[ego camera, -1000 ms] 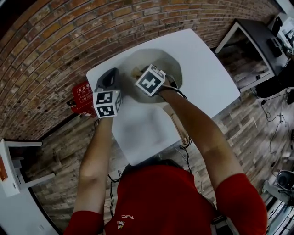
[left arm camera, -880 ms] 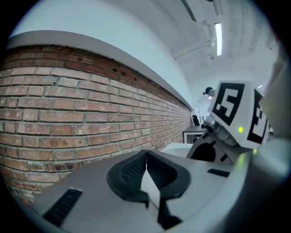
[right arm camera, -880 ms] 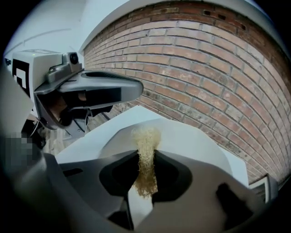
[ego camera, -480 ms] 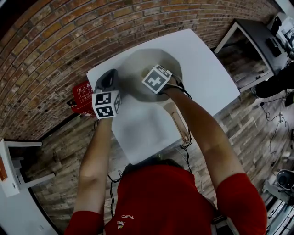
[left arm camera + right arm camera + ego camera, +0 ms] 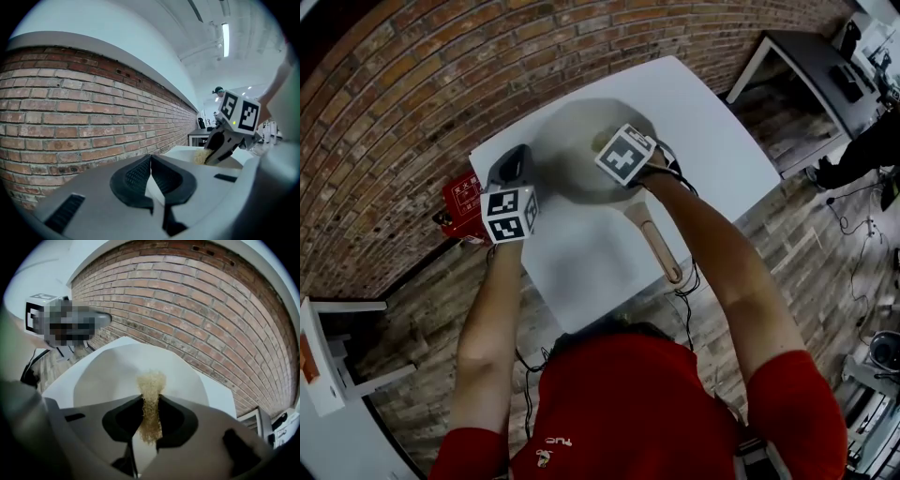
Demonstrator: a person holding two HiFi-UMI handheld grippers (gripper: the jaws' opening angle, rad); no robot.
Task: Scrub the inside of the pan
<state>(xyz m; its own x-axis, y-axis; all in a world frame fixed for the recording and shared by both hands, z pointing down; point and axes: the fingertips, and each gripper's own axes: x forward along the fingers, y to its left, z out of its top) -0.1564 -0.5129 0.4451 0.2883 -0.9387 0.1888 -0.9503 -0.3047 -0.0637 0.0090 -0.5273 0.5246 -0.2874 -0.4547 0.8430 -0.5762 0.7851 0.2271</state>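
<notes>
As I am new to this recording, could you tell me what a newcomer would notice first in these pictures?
The right gripper is shut on a tan fibrous scrubber, aimed into the round pan with a wooden handle on the white table. The left gripper, jaws together and empty, is held by the pan's left side, near the red brick wall.

Red box [image 5: 461, 201] on floor: white characters on its face, too small to read. Red shirt [image 5: 628, 412]: small white lettering at hem, illegible.
</notes>
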